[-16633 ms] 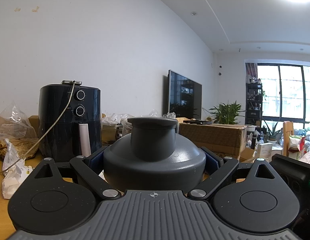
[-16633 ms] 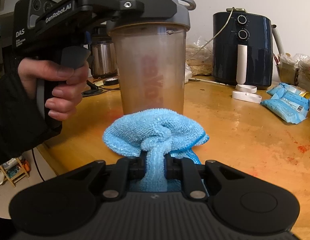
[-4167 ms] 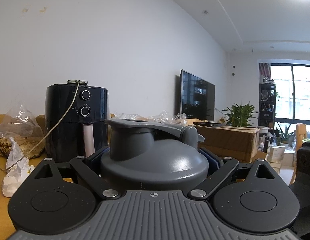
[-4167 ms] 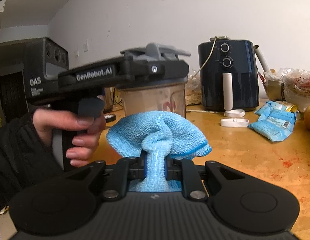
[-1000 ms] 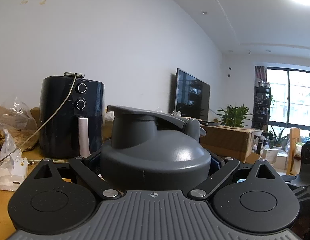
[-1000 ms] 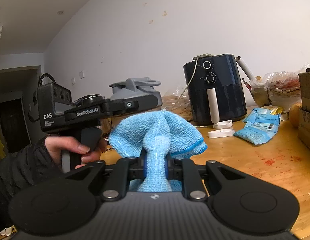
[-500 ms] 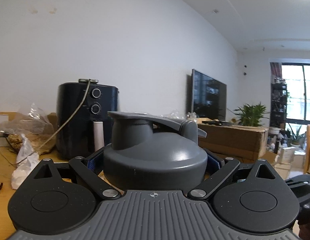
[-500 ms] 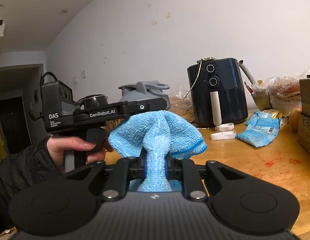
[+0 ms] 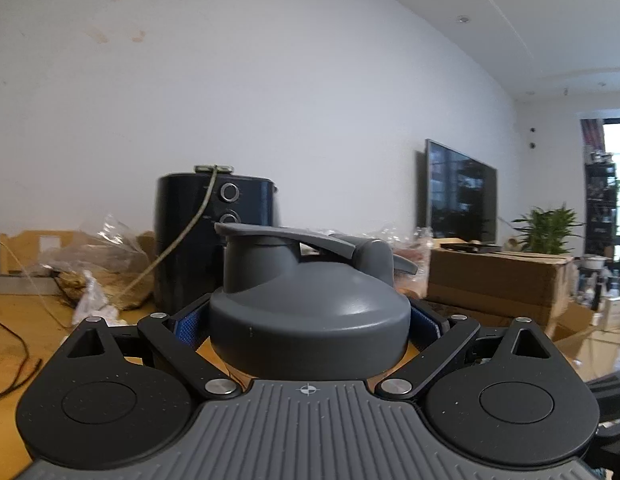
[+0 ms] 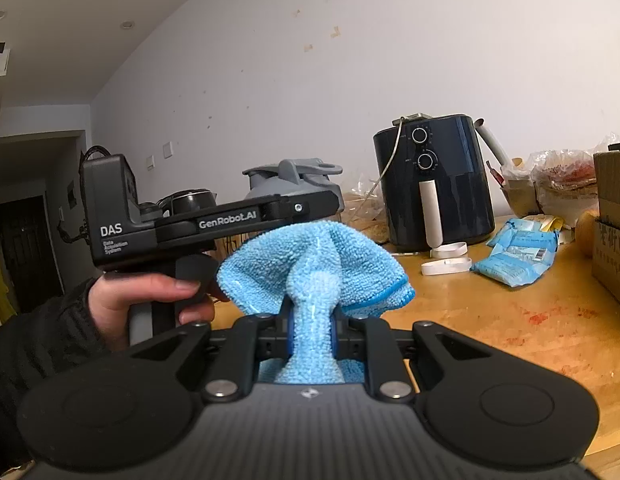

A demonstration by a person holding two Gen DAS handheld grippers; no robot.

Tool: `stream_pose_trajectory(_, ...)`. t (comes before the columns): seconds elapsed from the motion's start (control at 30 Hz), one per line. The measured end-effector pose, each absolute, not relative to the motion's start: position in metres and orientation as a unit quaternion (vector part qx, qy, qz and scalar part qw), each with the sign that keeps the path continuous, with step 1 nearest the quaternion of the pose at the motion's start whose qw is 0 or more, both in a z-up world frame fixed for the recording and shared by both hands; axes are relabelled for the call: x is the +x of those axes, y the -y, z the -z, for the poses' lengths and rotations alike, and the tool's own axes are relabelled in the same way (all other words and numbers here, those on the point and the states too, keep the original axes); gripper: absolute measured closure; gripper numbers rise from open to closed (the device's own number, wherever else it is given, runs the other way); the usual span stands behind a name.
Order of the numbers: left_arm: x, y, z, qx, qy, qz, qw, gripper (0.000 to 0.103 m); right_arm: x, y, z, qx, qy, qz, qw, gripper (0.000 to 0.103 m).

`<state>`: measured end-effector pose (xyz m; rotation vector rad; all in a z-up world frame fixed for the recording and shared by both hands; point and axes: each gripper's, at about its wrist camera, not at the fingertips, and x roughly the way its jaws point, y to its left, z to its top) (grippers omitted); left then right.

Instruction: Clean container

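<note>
The container is a shaker bottle with a grey flip-cap lid (image 9: 310,316). My left gripper (image 9: 310,328) is shut on it just under the lid, blue pads pressed against both sides. In the right wrist view the lid (image 10: 294,178) rises above the left gripper's body (image 10: 214,220), which a hand (image 10: 150,296) holds at the left. The bottle's body is hidden behind the gripper and the cloth. My right gripper (image 10: 311,326) is shut on a bunched blue microfibre cloth (image 10: 313,264), held in front of the bottle.
A black air fryer (image 10: 433,180) stands at the back of the wooden table (image 10: 509,332). Blue packets (image 10: 517,252), white strips (image 10: 445,260), plastic bags (image 10: 561,176) and a cardboard box (image 10: 613,224) lie to the right. Red stains mark the tabletop.
The left gripper has swung with the bottle, so the air fryer sits further right in its view. In the right wrist view the left gripper and bottle have shifted right, closer behind the cloth.
</note>
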<state>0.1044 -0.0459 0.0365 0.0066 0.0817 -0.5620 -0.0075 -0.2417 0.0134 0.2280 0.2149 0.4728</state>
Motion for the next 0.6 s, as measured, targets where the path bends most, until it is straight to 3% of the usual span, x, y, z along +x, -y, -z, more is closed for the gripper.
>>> stream_pose_trajectory(0.6,0.092,0.082,-0.048,0.000,-0.041,0.136,0.990,0.006,-0.002,0.242,-0.009,0.115,-0.119,-0.224,0.961,0.091)
